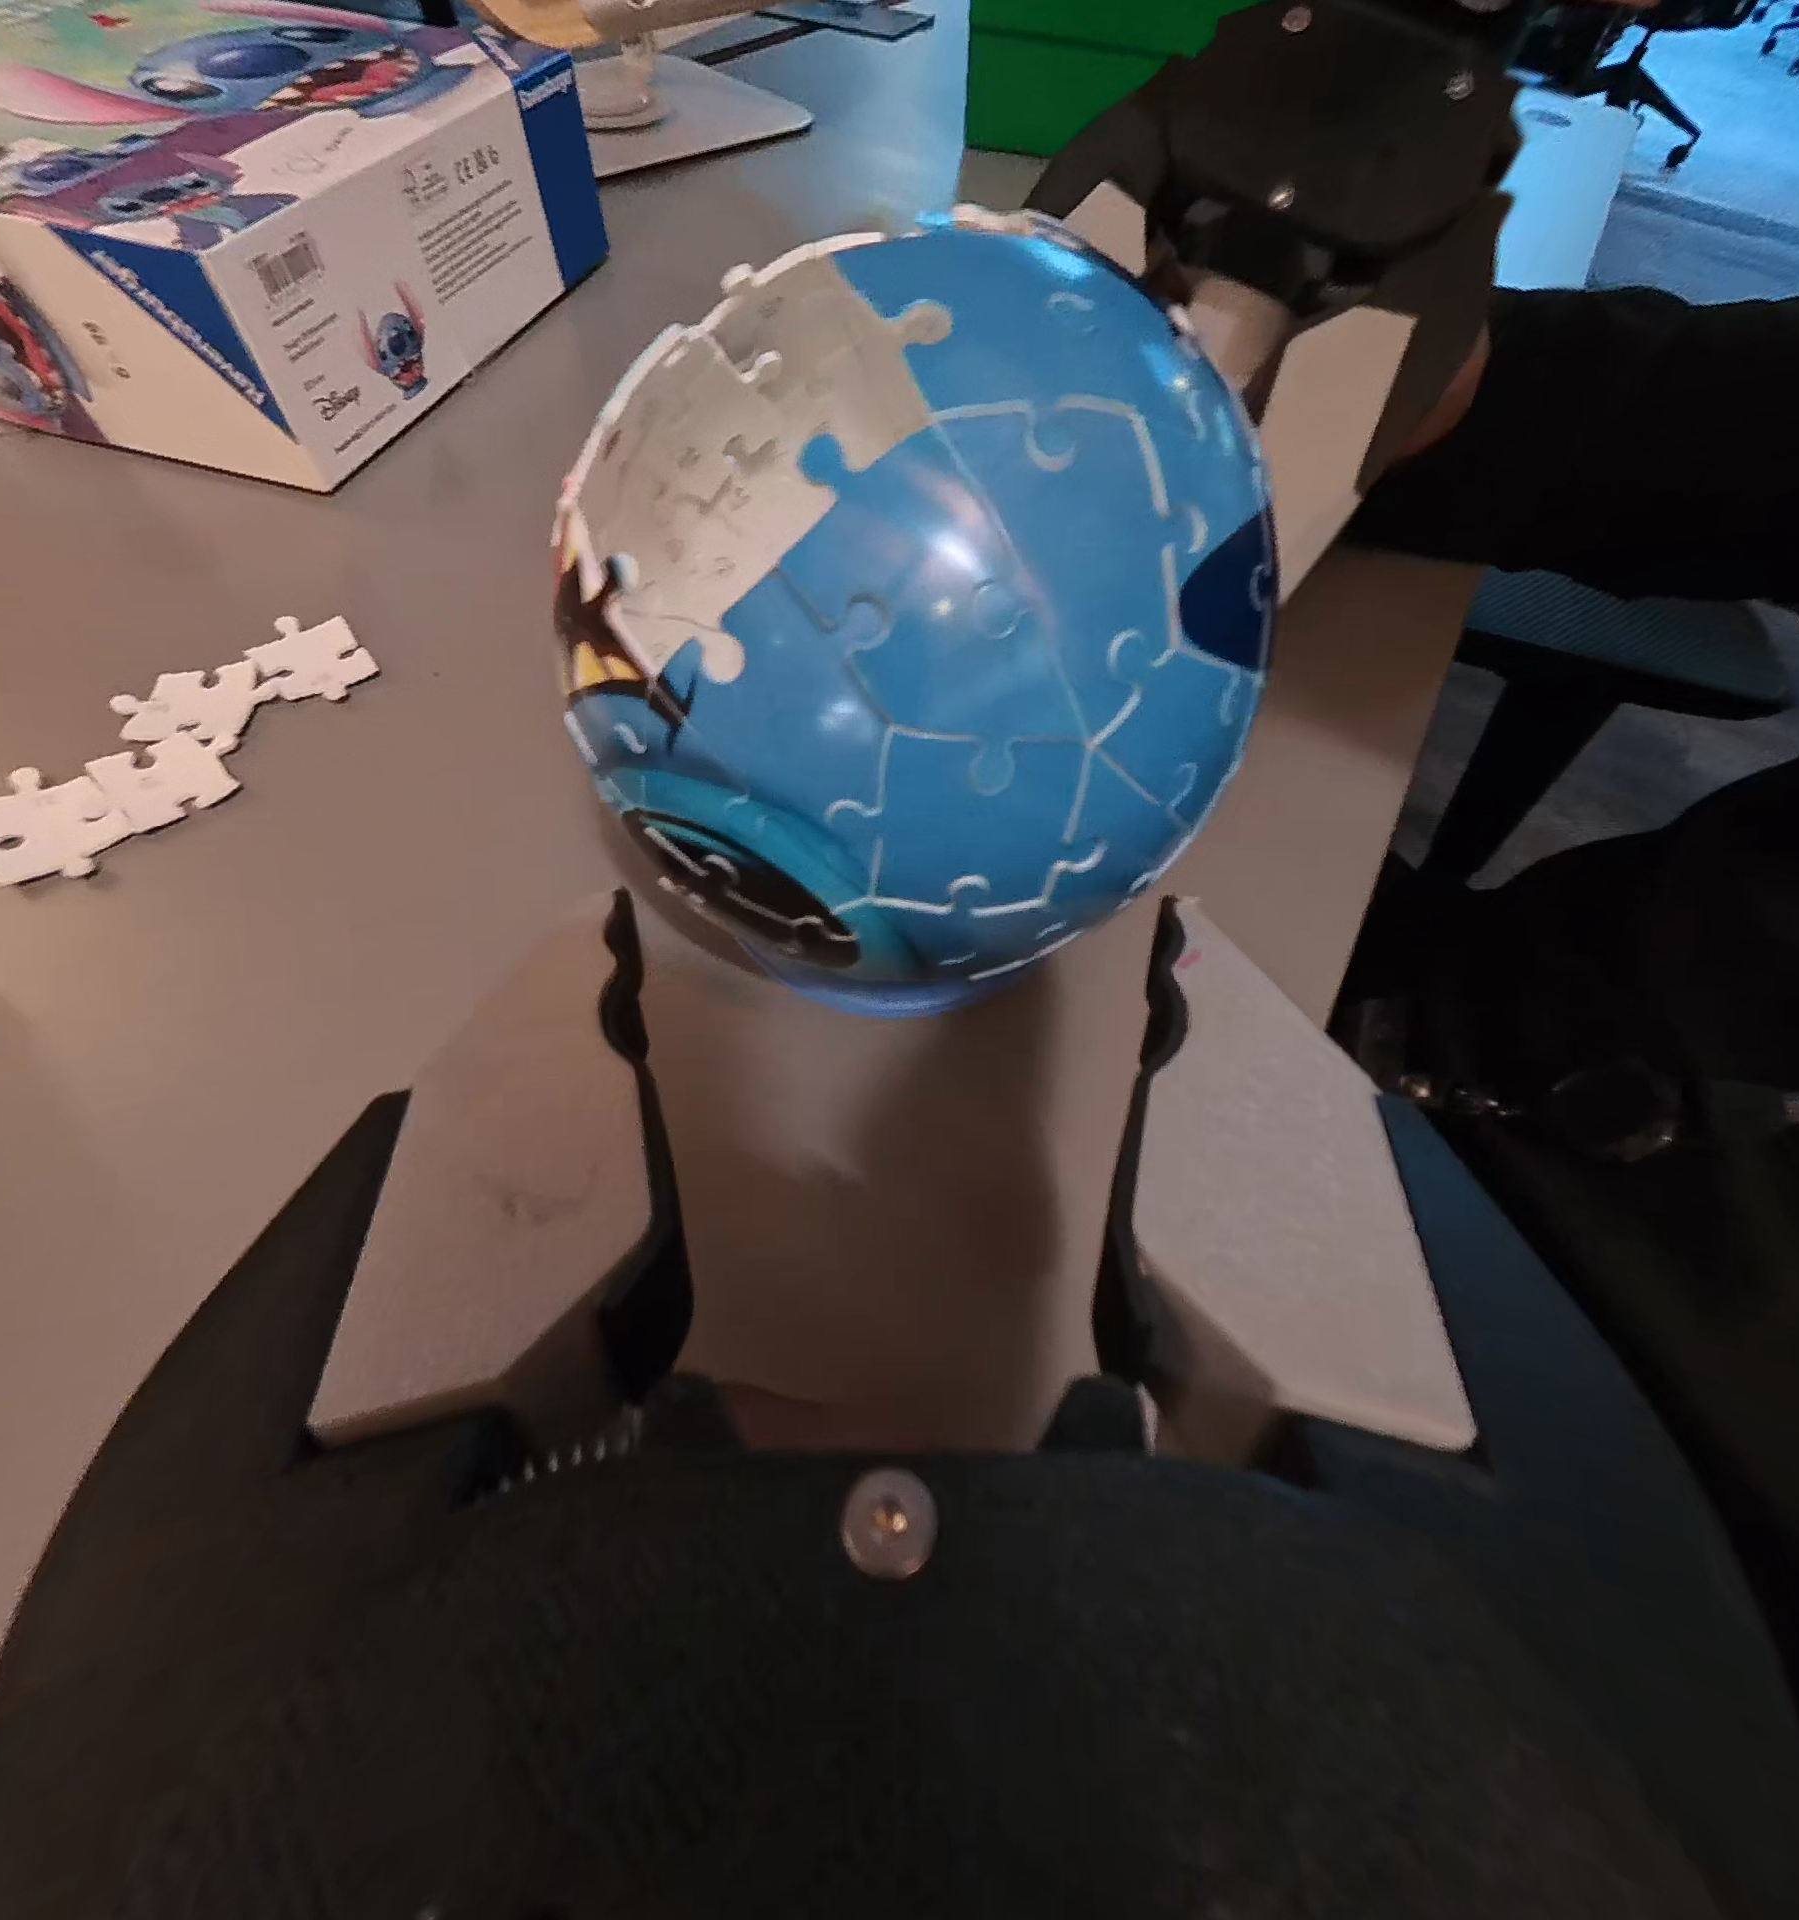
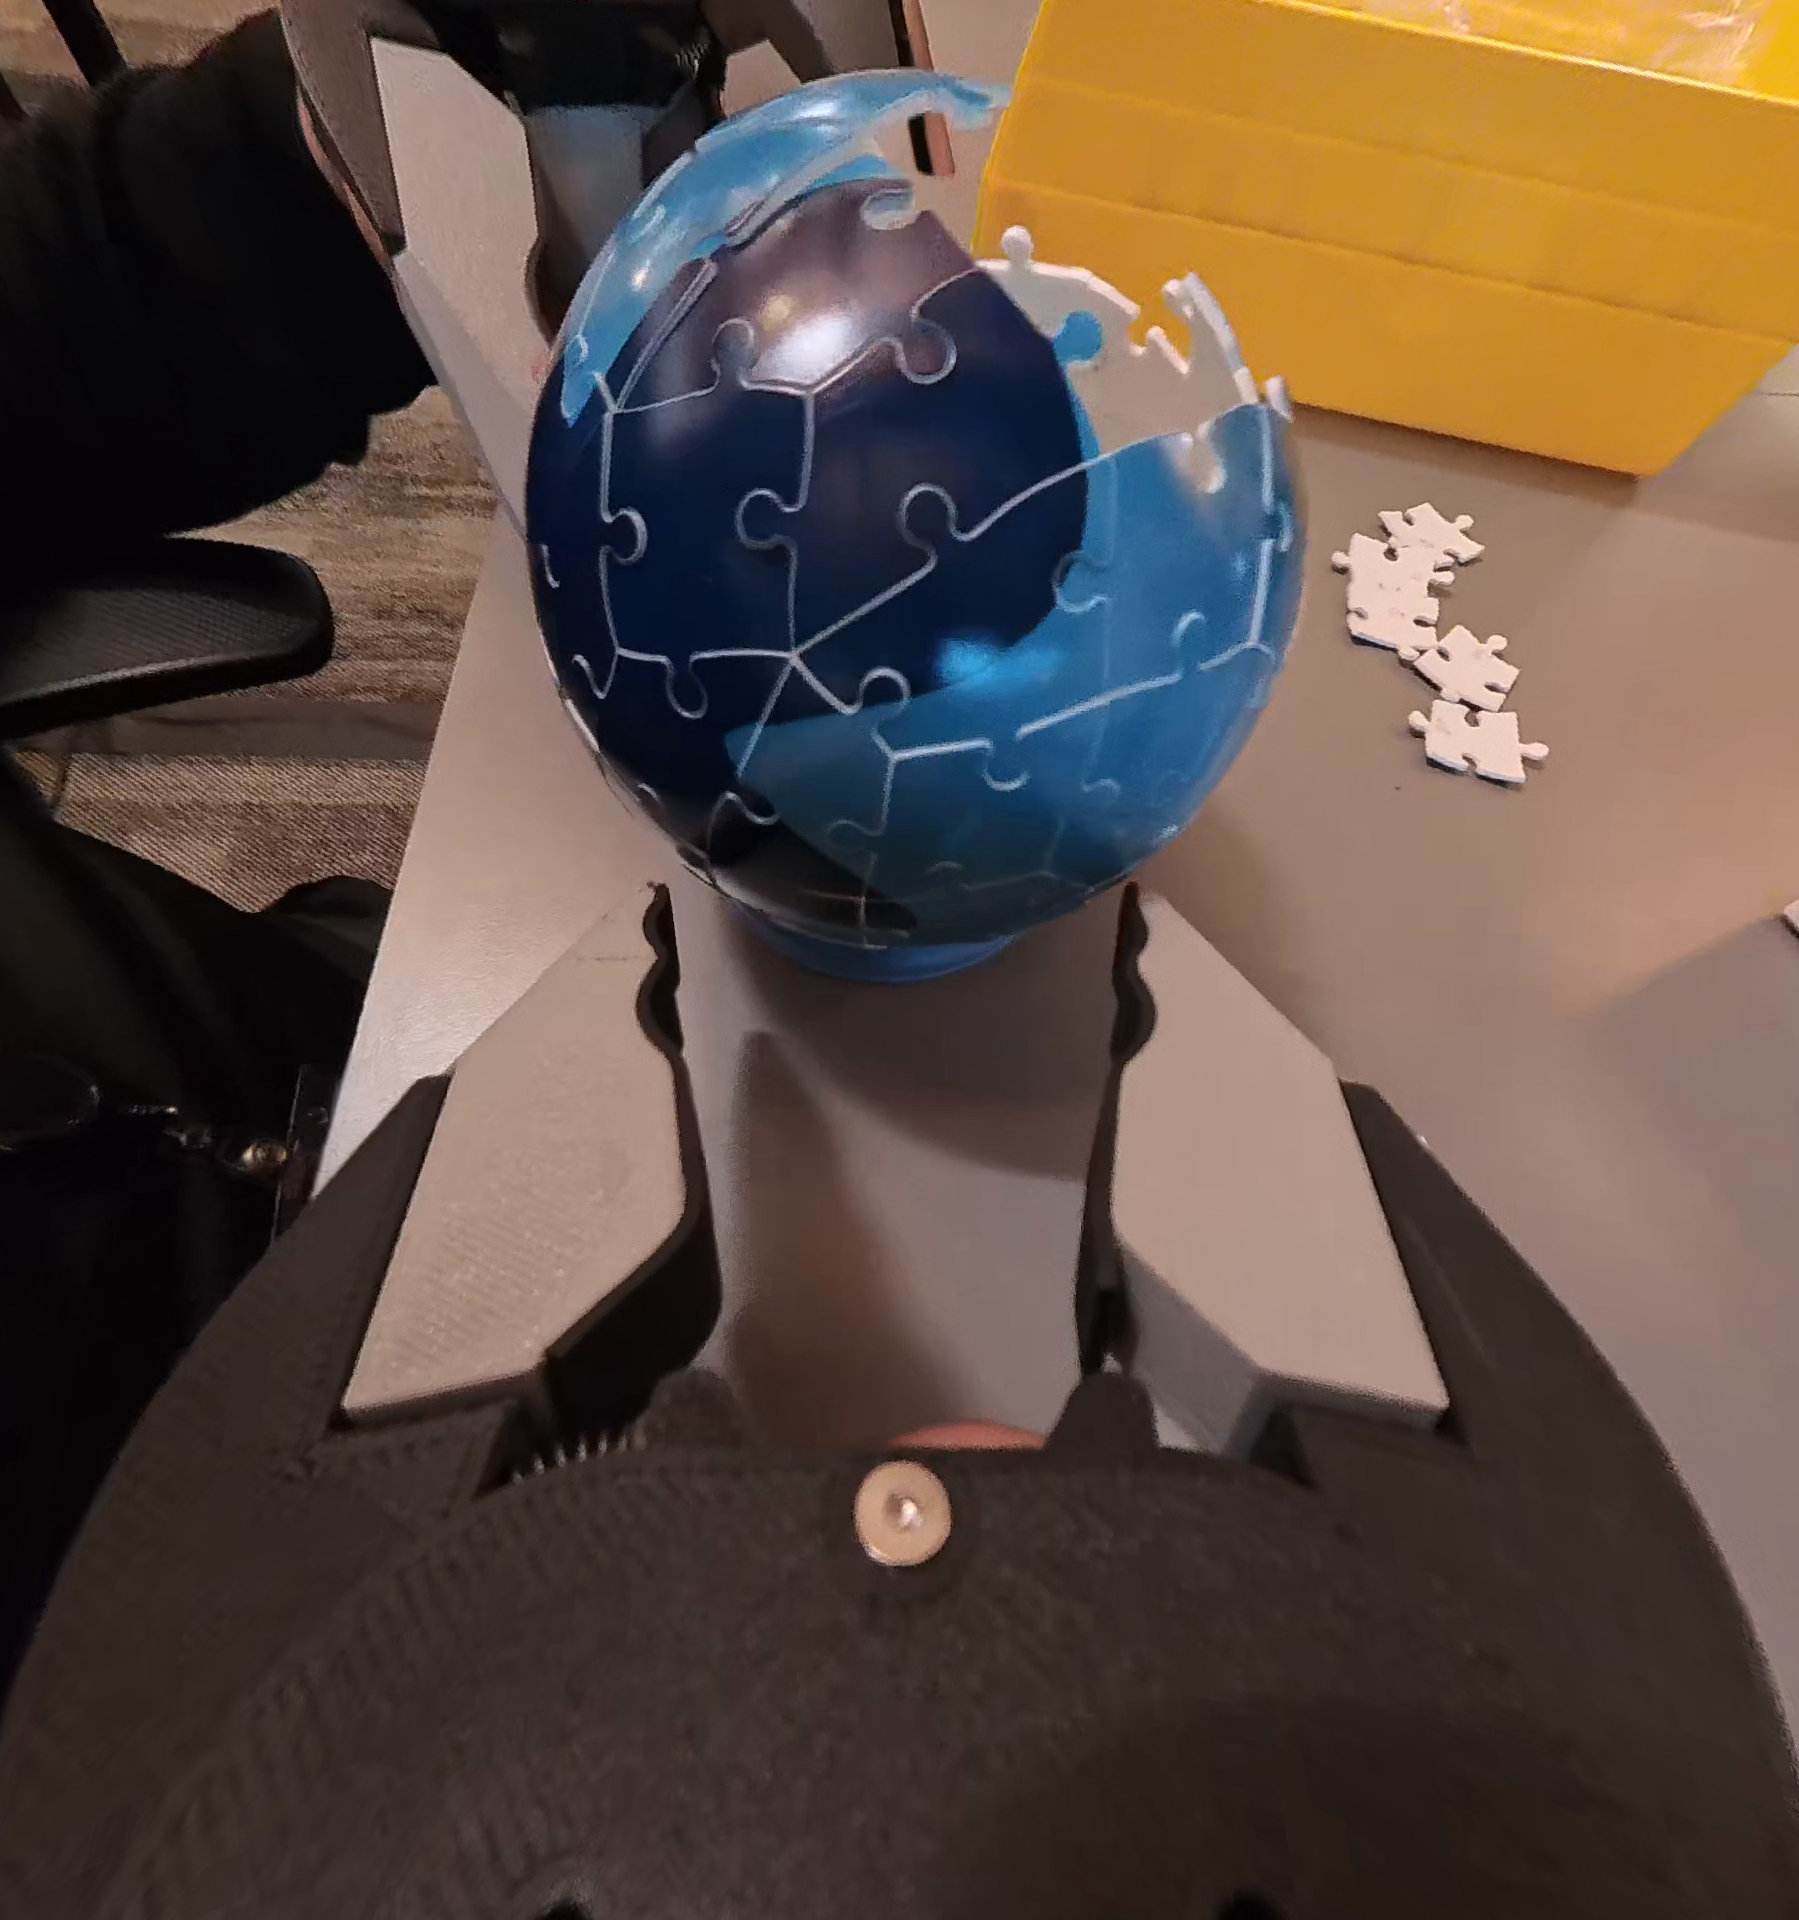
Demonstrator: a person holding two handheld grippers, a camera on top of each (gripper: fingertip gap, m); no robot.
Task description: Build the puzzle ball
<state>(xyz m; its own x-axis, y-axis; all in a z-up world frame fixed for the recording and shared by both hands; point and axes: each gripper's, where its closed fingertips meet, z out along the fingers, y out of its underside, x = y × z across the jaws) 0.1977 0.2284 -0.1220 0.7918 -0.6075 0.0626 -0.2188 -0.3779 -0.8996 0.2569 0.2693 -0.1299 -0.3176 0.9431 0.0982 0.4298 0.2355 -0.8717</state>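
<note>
Puzzle ball (image 1: 916, 613): partly built sphere, sits on gray table (image 1: 355, 1039) near its edge, on low blue base ring (image 2: 874, 961).
Axis: sphere, no long axis; stands upright on base. Open gap faces up, toward 10–11 o'clock in left wrist view, toward 1 o'clock in right wrist view.
Material: glossy curved plastic pcs, interlocking tabs, pale seam lines. Light blue on left-view side; dark navy patch w/ light blue on right-view side. White undersides of pcs show inside gap. Black/yellow printed detail at 9 o'clock, left view.
Rim: jagged; one light-blue strip arcs over top, right view.
Left gripper (image 1: 895, 935): jaws apart, empty, tips just short of ball's lower part; contact cannot be told.
Right gripper (image 2: 890, 935): jaws apart, empty, tips flank base ring; contact cannot be told.
Loose pieces (image 1: 147, 748): white side up, flat on table, 9 o'clock of ball in left view; 3 o'clock in right view (image 2: 1435, 634).
Puzzle box (image 1: 282, 260): printed carton, 10 o'clock, cut off by frame.
Yellow bin (image 2: 1446, 208): 1 o'clock, right view, cut off.
Hidden: ball's interior mostly unseen; ball slightly blurred.
</note>
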